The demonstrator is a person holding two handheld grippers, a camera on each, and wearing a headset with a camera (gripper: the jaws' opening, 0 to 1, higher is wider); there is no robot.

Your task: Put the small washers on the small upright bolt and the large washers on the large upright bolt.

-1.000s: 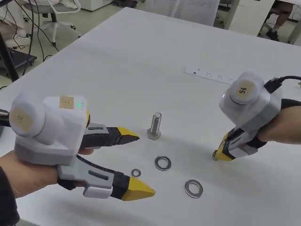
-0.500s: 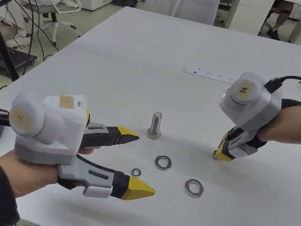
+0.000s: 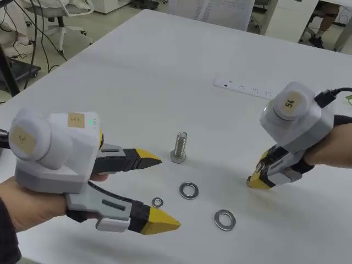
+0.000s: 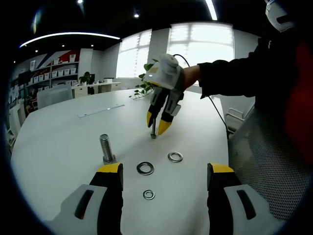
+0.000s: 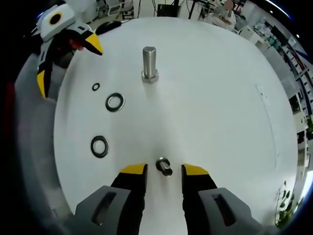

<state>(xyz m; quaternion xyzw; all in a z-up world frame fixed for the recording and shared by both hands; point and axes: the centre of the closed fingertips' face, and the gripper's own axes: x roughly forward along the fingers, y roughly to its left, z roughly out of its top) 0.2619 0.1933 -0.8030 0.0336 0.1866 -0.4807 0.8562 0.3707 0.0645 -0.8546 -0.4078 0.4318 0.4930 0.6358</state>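
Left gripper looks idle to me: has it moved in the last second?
No. The left gripper keeps the same gap to the large upright bolt; just the whole view shifted slightly.

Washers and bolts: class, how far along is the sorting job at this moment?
Done: nothing yet; the large bolt stands bare. In hand: the right gripper, open, has its jaws either side of the small bolt, also bare; the left gripper is open, holding nothing. Left: the small washer, one large washer and the other large washer all lie flat on the table.
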